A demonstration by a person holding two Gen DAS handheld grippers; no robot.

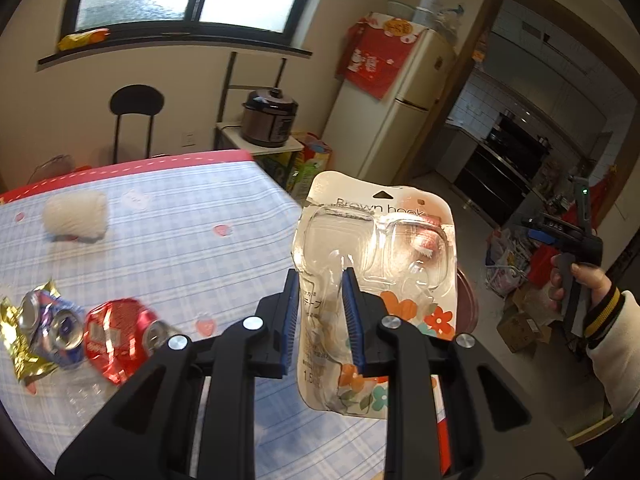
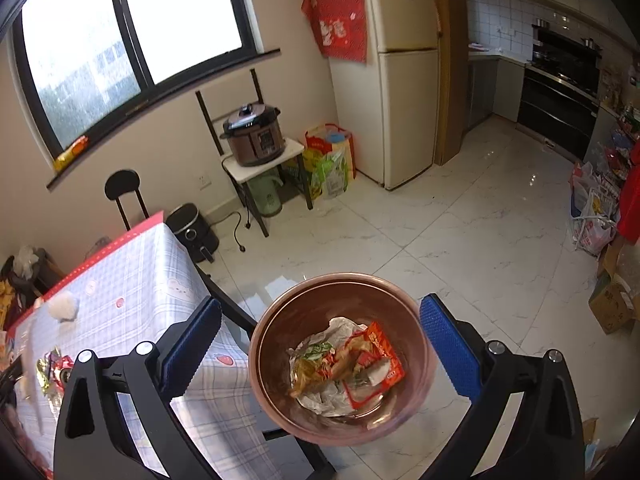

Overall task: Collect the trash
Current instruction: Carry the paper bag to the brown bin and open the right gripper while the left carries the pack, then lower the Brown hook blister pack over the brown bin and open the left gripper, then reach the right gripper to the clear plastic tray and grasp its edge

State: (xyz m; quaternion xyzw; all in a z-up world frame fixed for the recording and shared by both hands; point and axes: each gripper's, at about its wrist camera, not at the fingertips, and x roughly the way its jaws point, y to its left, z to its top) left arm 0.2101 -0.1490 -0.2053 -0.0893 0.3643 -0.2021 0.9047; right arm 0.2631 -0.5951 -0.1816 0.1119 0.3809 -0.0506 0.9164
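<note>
The left tool point(image 1: 320, 276) is clamped on an empty blister pack point(image 1: 376, 264), a card-backed clear plastic shell printed "Brown hook", its blue pads pinching the lower half near one long edge. The pack stands nearly upright with its long axis running up and away from the tool, the hang-hole end pointing up and far, and the printed face towards the left wrist camera; it hangs just past the right edge of the worktop point(image 1: 168, 240). The right tool point(image 2: 320, 334) has its jaws spread wide with nothing between the pads, and it hovers over the pink bin point(image 2: 276, 312), which sits on the floor just off the near right corner of the worktop and already holds crumpled wrappers point(image 2: 348, 364). The grip is the weak point: the shell is thin, slick and held off-centre, so it could swivel or slip between the pads on the way across. The pack is also wide and light, so if released while upright or too early, it may catch the bin's rim or flutter to the floor. Crushed cans point(image 1: 80, 332) and a white paper wad point(image 1: 76, 216) still lie on the worktop.
</note>
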